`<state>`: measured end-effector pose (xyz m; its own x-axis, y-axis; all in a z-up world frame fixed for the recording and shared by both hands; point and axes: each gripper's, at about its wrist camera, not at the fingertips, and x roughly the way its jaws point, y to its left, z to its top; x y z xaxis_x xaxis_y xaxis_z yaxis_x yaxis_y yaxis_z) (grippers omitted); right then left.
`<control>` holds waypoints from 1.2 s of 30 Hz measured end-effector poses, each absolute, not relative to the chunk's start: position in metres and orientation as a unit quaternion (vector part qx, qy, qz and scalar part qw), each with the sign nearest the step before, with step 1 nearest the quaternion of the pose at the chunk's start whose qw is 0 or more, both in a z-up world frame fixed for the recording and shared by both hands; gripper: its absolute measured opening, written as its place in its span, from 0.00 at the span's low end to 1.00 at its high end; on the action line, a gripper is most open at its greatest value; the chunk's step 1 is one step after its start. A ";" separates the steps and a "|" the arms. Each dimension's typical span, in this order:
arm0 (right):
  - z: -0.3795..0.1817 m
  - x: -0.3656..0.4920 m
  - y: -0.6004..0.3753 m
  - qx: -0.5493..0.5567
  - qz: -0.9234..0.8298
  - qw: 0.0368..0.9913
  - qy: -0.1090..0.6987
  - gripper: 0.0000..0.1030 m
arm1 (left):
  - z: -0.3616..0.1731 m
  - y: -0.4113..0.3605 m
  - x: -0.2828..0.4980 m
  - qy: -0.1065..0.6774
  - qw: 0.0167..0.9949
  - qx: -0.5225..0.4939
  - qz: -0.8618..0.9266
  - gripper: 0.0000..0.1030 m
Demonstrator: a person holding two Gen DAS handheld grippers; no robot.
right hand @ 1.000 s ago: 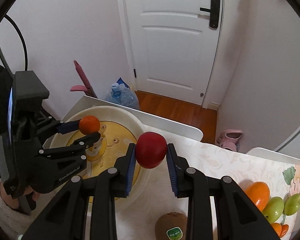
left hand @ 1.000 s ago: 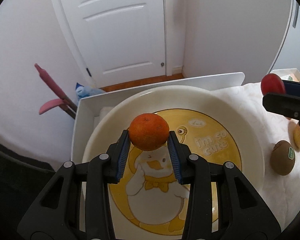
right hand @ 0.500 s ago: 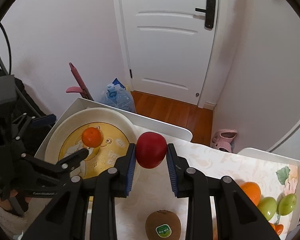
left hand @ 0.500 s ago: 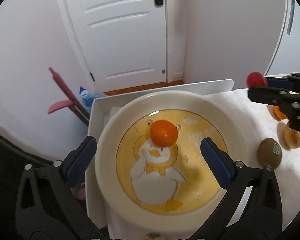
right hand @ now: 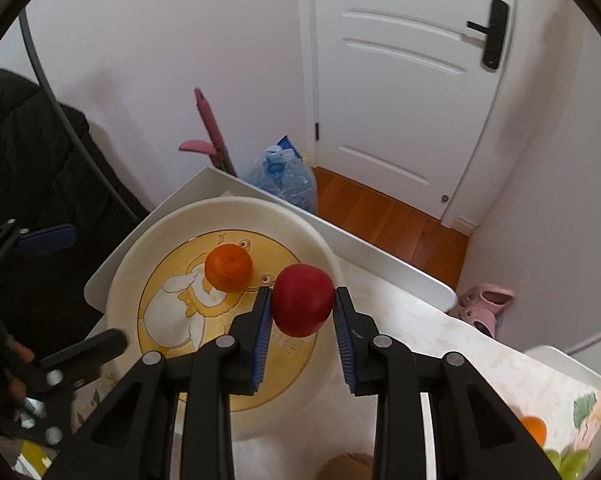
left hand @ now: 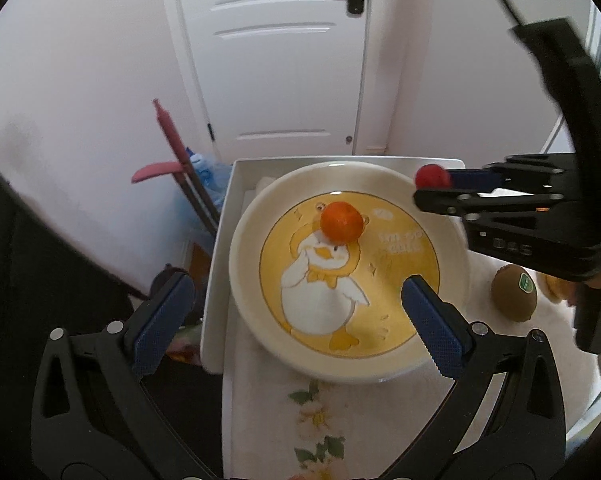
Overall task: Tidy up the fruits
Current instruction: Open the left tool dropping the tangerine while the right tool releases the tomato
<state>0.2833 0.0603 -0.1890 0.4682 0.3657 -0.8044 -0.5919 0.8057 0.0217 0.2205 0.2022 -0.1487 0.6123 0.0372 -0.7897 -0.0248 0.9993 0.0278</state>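
Note:
An orange (left hand: pixel 340 222) lies on the duck picture of a cream and yellow plate (left hand: pixel 240 248), free of any fingers. My left gripper (left hand: pixel 296 300) hangs above the plate's near side, open wide, nothing between its blue pads. My right gripper (right hand: pixel 302 294) is shut on a red apple (right hand: pixel 302 306) above the plate's (right hand: pixel 140 248) right rim, just right of the orange (right hand: pixel 228 266). The left wrist view shows the right gripper (left hand: pixel 432 188) with the apple (left hand: pixel 432 176) at the plate's far right. The left gripper (right hand: pixel 72 292) appears at the left of the right wrist view.
A kiwi (left hand: pixel 514 298) lies on the flowered cloth right of the plate. An orange (right hand: pixel 534 428) and green fruits (right hand: pixel 572 458) sit at the table's right end. The white table has a raised rim (right hand: pixel 380 256). Beyond it are a pink broom (left hand: pixel 172 140), a water bottle (right hand: pixel 284 176) and a door.
My left gripper opened and let go of the orange, which now rests on the plate, then drew back and up. My right gripper carried the apple left, over the plate's rim.

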 end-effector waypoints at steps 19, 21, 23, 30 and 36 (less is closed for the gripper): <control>-0.210 0.293 0.073 -0.151 0.306 0.828 0.446 0.74 | -0.163 0.208 0.199 0.461 0.887 -0.014 0.042 1.00; -0.208 0.291 0.073 -0.151 0.307 0.830 0.441 0.80 | -0.162 0.208 0.198 0.461 0.886 -0.014 0.042 1.00; -0.205 0.288 0.071 -0.149 0.307 0.834 0.435 0.98 | -0.160 0.208 0.197 0.461 0.887 -0.015 0.042 1.00; -0.184 0.276 0.063 -0.119 0.306 0.844 0.424 1.00 | -0.144 0.209 0.189 0.451 0.891 -0.006 0.045 1.00; -0.157 0.253 0.056 -0.115 0.298 0.852 0.415 1.00 | -0.120 0.205 0.176 0.435 0.899 0.006 0.046 1.00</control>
<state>0.2527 0.0556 -0.1567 0.4773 0.4122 -0.7761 -0.6036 0.7956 0.0514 0.1762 0.2052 -0.1198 0.6169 0.0876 -0.7822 -0.0779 0.9957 0.0501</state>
